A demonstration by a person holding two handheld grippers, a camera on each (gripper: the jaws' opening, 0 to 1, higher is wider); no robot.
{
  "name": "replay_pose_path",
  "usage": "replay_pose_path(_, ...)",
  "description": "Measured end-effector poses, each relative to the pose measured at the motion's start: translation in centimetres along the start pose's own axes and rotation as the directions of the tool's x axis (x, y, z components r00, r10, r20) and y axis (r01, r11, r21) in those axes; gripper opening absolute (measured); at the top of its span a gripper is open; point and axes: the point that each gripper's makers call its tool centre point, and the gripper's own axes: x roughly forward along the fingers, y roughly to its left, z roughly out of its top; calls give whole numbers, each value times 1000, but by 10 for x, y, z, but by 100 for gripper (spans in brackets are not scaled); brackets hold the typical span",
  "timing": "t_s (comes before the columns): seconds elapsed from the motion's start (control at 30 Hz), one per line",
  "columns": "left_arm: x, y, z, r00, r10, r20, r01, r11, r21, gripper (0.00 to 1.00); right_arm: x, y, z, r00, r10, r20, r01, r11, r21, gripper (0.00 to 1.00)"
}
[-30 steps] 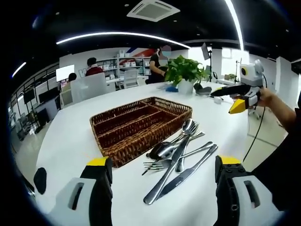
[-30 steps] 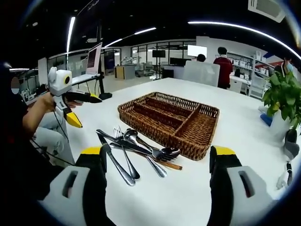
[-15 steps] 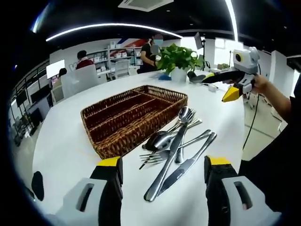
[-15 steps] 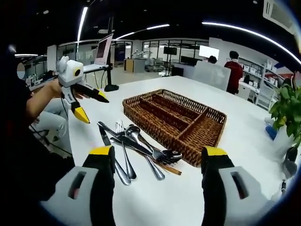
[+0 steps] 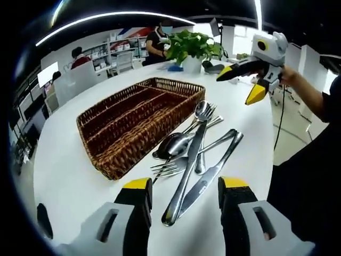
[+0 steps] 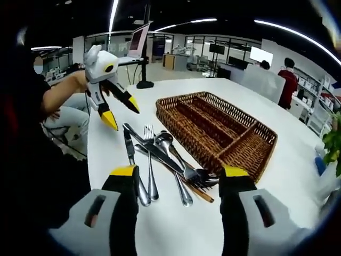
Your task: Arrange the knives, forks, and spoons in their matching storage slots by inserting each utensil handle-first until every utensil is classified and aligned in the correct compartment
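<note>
A brown wicker cutlery tray (image 5: 114, 136) with several empty slots lies on the white table (image 5: 69, 170). Beside it sits a loose heap of steel cutlery (image 5: 194, 154): spoons, forks and long knives, crossing one another. In the left gripper view my left gripper (image 5: 185, 184) hangs open just above the near end of a knife. My right gripper (image 5: 240, 86) is held open in the air beyond the heap. In the right gripper view the tray (image 6: 184, 125) and cutlery (image 6: 160, 157) lie ahead of my open right gripper (image 6: 179, 173); the left gripper (image 6: 122, 113) hovers open at upper left.
A potted plant (image 5: 192, 45) stands at the table's far end behind the tray. The table edge (image 6: 93, 160) runs close to the cutlery, with floor and a seated person's legs beyond. People, desks and shelves fill the background.
Both views have moved closer to the cutlery and tipped downward. Each gripper's jaws stand somewhat nearer together than a second ago. The cutlery and tray lie as before.
</note>
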Motion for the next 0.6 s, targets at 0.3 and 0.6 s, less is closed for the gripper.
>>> replay_pose_path(0.3,13,-1,-6,994,-64,-84,68,997,37,37,16,10,2,995,88,-53,-93,992,-86,54)
replay_pose_path(0.6,26,1,-9,984,-95,-152,105,993,59,32,28,11,-3,983,153,-105,-165,980,-114,48)
